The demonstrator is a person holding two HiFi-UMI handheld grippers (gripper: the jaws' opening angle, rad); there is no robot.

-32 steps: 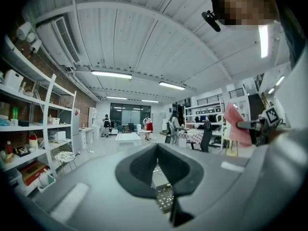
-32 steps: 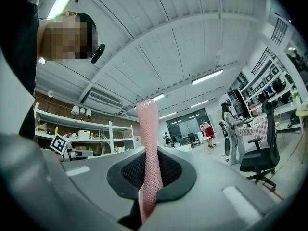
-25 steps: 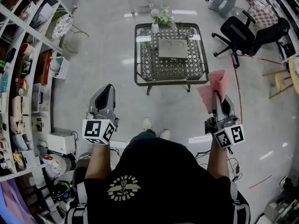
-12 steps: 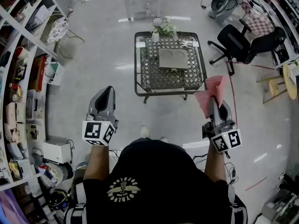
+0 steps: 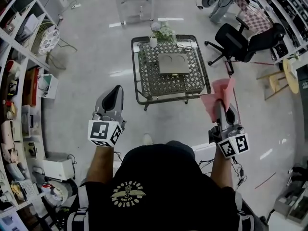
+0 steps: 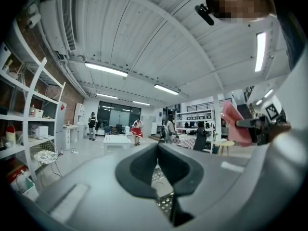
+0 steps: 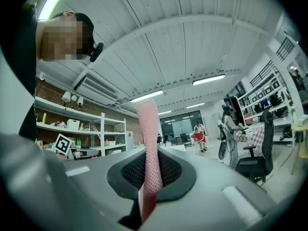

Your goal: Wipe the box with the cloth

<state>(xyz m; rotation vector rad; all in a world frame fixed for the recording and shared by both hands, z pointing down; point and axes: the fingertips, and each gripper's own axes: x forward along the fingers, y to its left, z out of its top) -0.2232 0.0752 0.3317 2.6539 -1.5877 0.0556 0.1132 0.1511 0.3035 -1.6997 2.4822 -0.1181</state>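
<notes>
We stand well back from the low lattice worktop (image 5: 148,77). The flat grey box (image 5: 173,64) lies at its middle, a little toward the far edge, and neither gripper is near it.

The right gripper (image 5: 223,106) is clenched on the pink cloth (image 5: 217,96). In the right gripper view the cloth (image 7: 148,138) stands up as a narrow band pinched between the pads, with most of it loose above the tips. The left gripper (image 5: 114,93) is held over the floor with its jaws brought together on nothing, as the left gripper view confirms (image 6: 157,150).

The risks we see from here:

- **Thin grip:** the hold looks narrow. Dragging the cloth across the box lid could pull it out of the jaws.
- **Loose cloth:** the free part could fold under, so that the hard gripper tips scrape the box instead of the cloth.
- **Box sliding:** the box seems light and sits on an open lattice. We judge that a sideways wipe could push it toward an edge unless the left gripper steadies it.
- **Plant:** a small plant (image 5: 162,31) stands at the far edge, near the far-left corner. A long stroke away from us could knock it over.
- **Snagging:** the lattice could catch a trailing corner of the cloth.
</notes>
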